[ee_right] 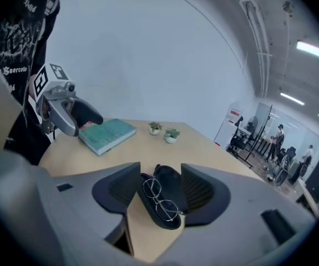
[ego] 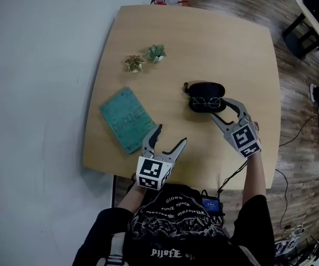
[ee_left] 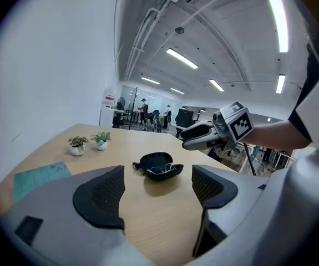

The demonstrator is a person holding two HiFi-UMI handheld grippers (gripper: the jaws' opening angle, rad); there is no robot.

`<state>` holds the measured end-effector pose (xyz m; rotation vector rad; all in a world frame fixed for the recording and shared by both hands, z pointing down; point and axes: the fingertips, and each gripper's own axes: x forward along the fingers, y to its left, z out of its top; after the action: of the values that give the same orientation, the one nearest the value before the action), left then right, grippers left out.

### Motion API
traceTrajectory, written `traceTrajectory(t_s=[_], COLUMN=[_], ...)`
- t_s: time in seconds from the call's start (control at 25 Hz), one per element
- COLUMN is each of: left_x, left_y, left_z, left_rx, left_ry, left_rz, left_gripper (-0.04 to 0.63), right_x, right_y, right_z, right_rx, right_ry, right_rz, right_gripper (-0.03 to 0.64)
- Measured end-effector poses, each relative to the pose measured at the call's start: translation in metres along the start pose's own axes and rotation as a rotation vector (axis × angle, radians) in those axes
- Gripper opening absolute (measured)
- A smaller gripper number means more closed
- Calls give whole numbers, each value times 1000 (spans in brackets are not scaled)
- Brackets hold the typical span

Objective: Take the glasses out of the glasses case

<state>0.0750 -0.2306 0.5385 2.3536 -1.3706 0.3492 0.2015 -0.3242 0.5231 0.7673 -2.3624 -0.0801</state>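
Glasses case point(ego: 202, 88), black, lid open: placed on the wooden table point(ego: 203, 43), right of centre. Wire-framed glasses point(ego: 206, 101) are seen inside it.
Right gripper point(ego: 220, 108): held just beside the case, jaws spread wide, nothing clamped.
Left gripper point(ego: 171, 134): held wide and empty near a teal book point(ego: 127, 119).
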Motion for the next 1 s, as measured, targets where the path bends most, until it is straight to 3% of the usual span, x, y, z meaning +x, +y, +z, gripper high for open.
traceTrajectory(t_s=[0.24, 0.48, 0.68, 0.88, 1.0], left_x=[8, 6, 11, 24, 29], left_y=[1, 7, 13, 10, 13], left_z=[6, -1, -10, -18, -20], left_rx=[12, 31, 5, 7, 0], left_ry=[0, 45, 94, 131, 141], left_rz=[4, 10, 17, -2, -3], left_gripper=[388, 388, 388, 388, 388], right_x=[15, 41, 62, 77, 82], right_y=[-23, -17, -16, -28, -15], right_z=[2, -36, -52, -48, -64], right_rx=[-104, -259, -336, -364, -352], right_ry=[58, 223, 283, 288, 338], right_rz=[31, 88, 161, 199, 301], right_gripper=[232, 232, 232, 232, 232])
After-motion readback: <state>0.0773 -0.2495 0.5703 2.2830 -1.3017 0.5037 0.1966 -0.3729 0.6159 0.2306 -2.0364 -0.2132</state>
